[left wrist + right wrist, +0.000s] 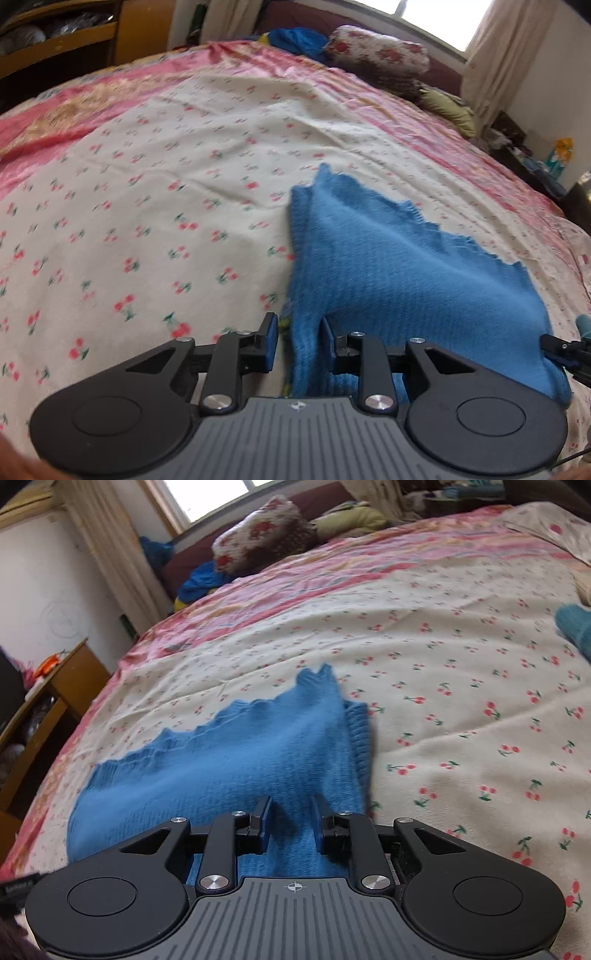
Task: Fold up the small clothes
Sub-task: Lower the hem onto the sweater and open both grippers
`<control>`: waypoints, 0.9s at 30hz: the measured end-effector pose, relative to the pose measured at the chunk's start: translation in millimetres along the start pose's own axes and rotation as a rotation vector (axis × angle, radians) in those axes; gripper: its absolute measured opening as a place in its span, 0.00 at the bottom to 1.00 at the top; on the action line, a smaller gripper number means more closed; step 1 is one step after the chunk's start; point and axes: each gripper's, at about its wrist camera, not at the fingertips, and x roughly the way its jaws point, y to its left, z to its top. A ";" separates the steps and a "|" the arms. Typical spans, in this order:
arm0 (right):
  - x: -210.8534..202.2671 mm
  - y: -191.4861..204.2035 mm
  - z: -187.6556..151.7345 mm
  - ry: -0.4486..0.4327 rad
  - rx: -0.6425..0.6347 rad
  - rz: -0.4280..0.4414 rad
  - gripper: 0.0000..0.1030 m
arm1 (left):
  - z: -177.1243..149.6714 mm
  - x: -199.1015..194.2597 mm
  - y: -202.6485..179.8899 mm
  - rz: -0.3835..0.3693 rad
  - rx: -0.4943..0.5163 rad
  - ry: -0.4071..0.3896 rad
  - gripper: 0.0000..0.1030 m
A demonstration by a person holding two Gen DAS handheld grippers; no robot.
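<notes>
A blue knitted garment [388, 266] is lying on the cherry-print bedsheet [147, 229], its scalloped hem pointing toward the floral pillow [380, 51] at the far end of the bed. The left gripper [299, 332] is straddling the garment's ribbed edge with its jaws parted, the knit running up between the pads (whether they are pressing it is unclear). The right gripper [290, 812] is sitting at the opposite corner, jaws likewise slightly apart with blue knit between them.
</notes>
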 end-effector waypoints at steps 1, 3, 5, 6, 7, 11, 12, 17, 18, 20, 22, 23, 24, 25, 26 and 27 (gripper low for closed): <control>0.9 -2.0 1.1 -0.001 -0.002 -0.017 0.18 | -1.7 -0.4 1.6 0.002 -0.007 0.007 0.32; 1.2 -3.0 1.5 0.001 0.000 -0.028 0.18 | -4.9 -1.4 3.8 0.008 -0.013 0.007 0.32; 0.5 -1.0 1.4 0.002 -0.003 -0.039 0.18 | -5.8 -4.8 1.2 0.017 -0.006 0.002 0.32; -0.9 0.8 1.5 0.003 -0.004 -0.048 0.18 | -6.5 -7.5 0.0 0.019 -0.003 -0.001 0.31; -2.9 3.1 2.0 0.002 -0.006 -0.060 0.18 | -6.4 -9.0 -0.8 0.018 -0.002 -0.004 0.31; -18.9 22.1 4.6 -0.021 -0.061 -0.077 0.28 | -6.6 -14.6 2.2 0.006 -0.015 -0.009 0.31; -21.7 28.5 5.1 -0.025 -0.082 -0.078 0.28 | -6.4 -16.6 2.5 0.004 -0.016 -0.014 0.31; -22.2 65.7 5.8 -0.027 -0.181 -0.061 0.28 | -5.9 -20.4 -0.7 0.005 0.002 -0.026 0.31; -19.9 72.2 5.5 -0.020 -0.193 -0.052 0.28 | -6.2 -19.2 -0.7 0.006 0.002 -0.023 0.31; -14.3 84.5 4.4 -0.007 -0.218 -0.041 0.28 | -7.6 -15.4 0.4 0.007 0.001 -0.009 0.31; -5.3 97.2 2.4 0.015 -0.248 -0.030 0.28 | -8.7 -12.4 1.3 0.009 0.003 -0.001 0.31; -1.2 102.7 0.8 0.025 -0.261 -0.027 0.28 | -9.0 -11.4 1.8 0.009 0.004 0.002 0.32; 2.7 107.5 -1.1 0.035 -0.273 -0.025 0.28 | -9.7 -10.7 2.1 0.008 0.007 0.003 0.32; 7.3 112.0 -2.4 0.046 -0.281 -0.022 0.28 | -10.0 -10.3 2.0 0.009 0.011 0.003 0.32; 12.0 117.0 -3.6 0.057 -0.286 -0.016 0.28 | -10.3 -10.0 1.7 0.009 0.015 0.003 0.32; 15.8 121.1 -4.2 0.065 -0.290 -0.010 0.28 | -10.6 -9.4 1.5 0.009 0.020 0.003 0.32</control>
